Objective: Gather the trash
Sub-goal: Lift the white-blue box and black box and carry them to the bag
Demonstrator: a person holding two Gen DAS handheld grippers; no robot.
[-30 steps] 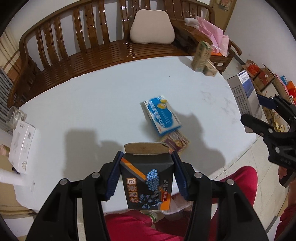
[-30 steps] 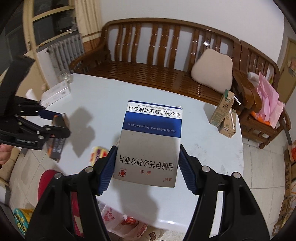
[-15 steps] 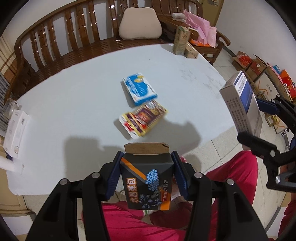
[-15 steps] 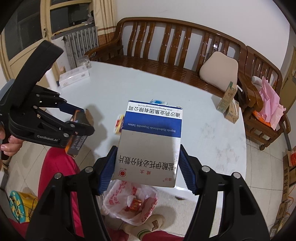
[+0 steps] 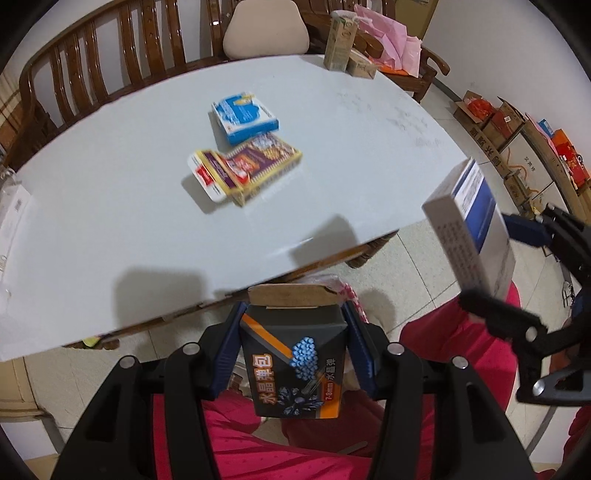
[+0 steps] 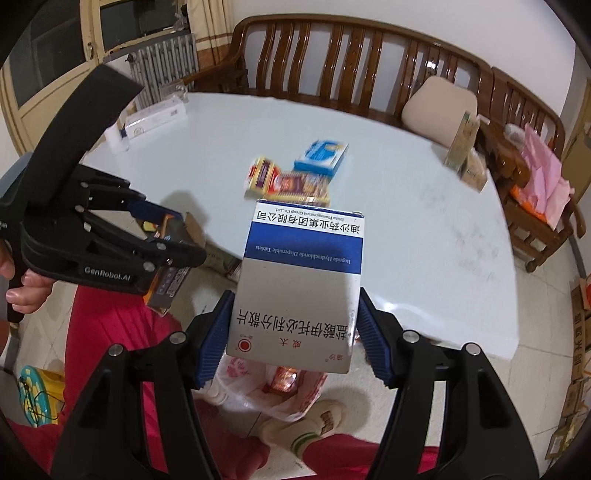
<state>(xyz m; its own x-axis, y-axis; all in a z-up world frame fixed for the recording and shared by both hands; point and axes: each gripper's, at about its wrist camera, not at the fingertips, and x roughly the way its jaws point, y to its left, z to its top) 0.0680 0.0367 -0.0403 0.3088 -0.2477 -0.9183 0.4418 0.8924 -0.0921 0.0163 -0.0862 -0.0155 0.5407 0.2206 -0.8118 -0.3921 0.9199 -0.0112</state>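
Left gripper point(image 5: 293, 349): matt black plastic arms, blue ribbed pads, metal screw heads; holds a dark cardboard box point(image 5: 293, 363), satin print, raw brown board on the flap. Right gripper point(image 6: 291, 341): same plastic and pads, on a white-and-blue medicine carton point(image 6: 299, 284), smooth coated paperboard, slight sheen. Table point(image 5: 110, 184): pale smooth matt top, faint scuffs toward the far right. Blue-white box point(image 5: 243, 116) and yellow-purple box point(image 5: 245, 170): glossy printed card. Bench point(image 6: 332, 48): dark varnished wood, high gloss. Cushion point(image 5: 266, 31): beige matt cloth. Bag point(image 6: 273, 387) on the floor: thin translucent plastic, crinkled. Trousers point(image 5: 258, 443): red ribbed cloth. Floor point(image 6: 443, 417): glazed tiles.
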